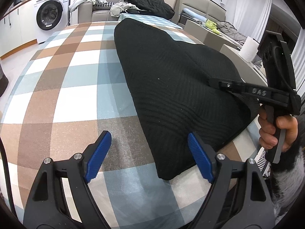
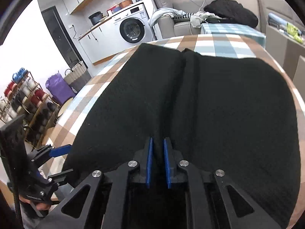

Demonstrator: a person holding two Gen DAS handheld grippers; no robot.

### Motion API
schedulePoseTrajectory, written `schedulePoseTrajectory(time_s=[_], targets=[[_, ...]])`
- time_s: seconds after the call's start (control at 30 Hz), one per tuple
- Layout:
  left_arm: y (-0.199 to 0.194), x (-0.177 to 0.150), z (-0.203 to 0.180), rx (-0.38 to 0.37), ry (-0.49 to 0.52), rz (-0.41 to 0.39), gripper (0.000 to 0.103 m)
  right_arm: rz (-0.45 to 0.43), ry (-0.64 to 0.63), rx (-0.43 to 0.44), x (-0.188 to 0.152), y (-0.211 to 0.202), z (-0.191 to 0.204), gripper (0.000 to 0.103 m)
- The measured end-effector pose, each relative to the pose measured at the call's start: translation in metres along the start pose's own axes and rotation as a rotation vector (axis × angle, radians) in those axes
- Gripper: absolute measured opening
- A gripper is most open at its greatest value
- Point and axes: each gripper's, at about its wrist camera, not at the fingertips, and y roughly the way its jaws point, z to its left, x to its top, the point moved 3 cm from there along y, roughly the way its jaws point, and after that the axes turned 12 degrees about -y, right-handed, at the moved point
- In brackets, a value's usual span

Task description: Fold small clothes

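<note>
A black knitted garment (image 1: 162,66) (image 2: 228,105) lies spread on the checked tablecloth (image 1: 66,76) (image 2: 219,43). My left gripper (image 1: 148,135) (image 2: 66,161) stands wide open low over the garment's near left edge, with its right pad over the cloth and its left pad over bare tablecloth, gripping nothing. My right gripper (image 2: 157,141) (image 1: 211,81) sits at the garment's right side with its blue pads close together. A raised ridge of the black cloth runs straight into the narrow gap between them. A hand (image 1: 274,133) holds its handle.
A white paper roll (image 1: 248,48) stands past the table's right edge. Beyond the far edge are a sofa with a black pile (image 1: 150,2) and a washing machine (image 1: 49,15) (image 2: 131,28). Baskets (image 2: 76,74) and a shoe rack (image 2: 22,99) stand on the floor.
</note>
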Motion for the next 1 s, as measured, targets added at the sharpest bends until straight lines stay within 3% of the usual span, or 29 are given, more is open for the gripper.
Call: schedulePoseTrajectory(time_s=[0.03, 0.07, 0.3, 0.37, 0.43, 0.5, 0.67, 0.77, 0.8, 0.87, 0.93, 1.0], targets=[[0.0, 0.001, 0.0, 0.0, -0.005, 0.001, 0.081, -0.01, 0.02, 0.015, -0.002, -0.006, -0.006, 0.03], [0.001, 0.001, 0.001, -0.002, -0.007, 0.004, 0.081, -0.016, 0.039, 0.026, -0.003, -0.007, -0.01, 0.033], [0.001, -0.001, 0.0, -0.001, -0.006, 0.005, 0.081, 0.0, 0.091, 0.085, 0.012, -0.002, -0.027, 0.04], [0.0, -0.001, 0.0, 0.001, -0.005, 0.003, 0.081, -0.006, 0.099, 0.048, 0.017, -0.006, -0.029, 0.041], [0.001, -0.001, 0.0, -0.001, -0.004, 0.004, 0.081, -0.033, 0.065, 0.009, 0.019, -0.015, -0.031, 0.055], [0.002, -0.001, 0.0, -0.002, -0.002, 0.006, 0.081, -0.013, 0.065, 0.014, 0.016, -0.015, -0.033, 0.056], [0.002, 0.0, 0.001, -0.003, -0.006, 0.006, 0.081, 0.013, 0.101, 0.147, 0.016, 0.005, -0.036, 0.056], [0.003, -0.001, 0.0, 0.0, -0.003, 0.004, 0.081, 0.017, 0.086, 0.128, 0.028, 0.018, -0.033, 0.056], [0.003, 0.0, 0.0, 0.0, -0.002, 0.003, 0.081, 0.022, 0.07, 0.118, 0.032, 0.024, -0.031, 0.055], [0.003, 0.0, 0.0, -0.001, -0.002, 0.003, 0.081, 0.044, 0.05, 0.087, 0.036, 0.033, -0.027, 0.043], [0.002, 0.0, 0.0, -0.004, 0.0, 0.006, 0.081, 0.058, 0.007, 0.053, 0.04, 0.04, -0.024, 0.019], [0.001, 0.0, 0.001, -0.008, -0.003, 0.008, 0.081, 0.052, -0.028, 0.047, 0.039, 0.036, -0.019, 0.012]])
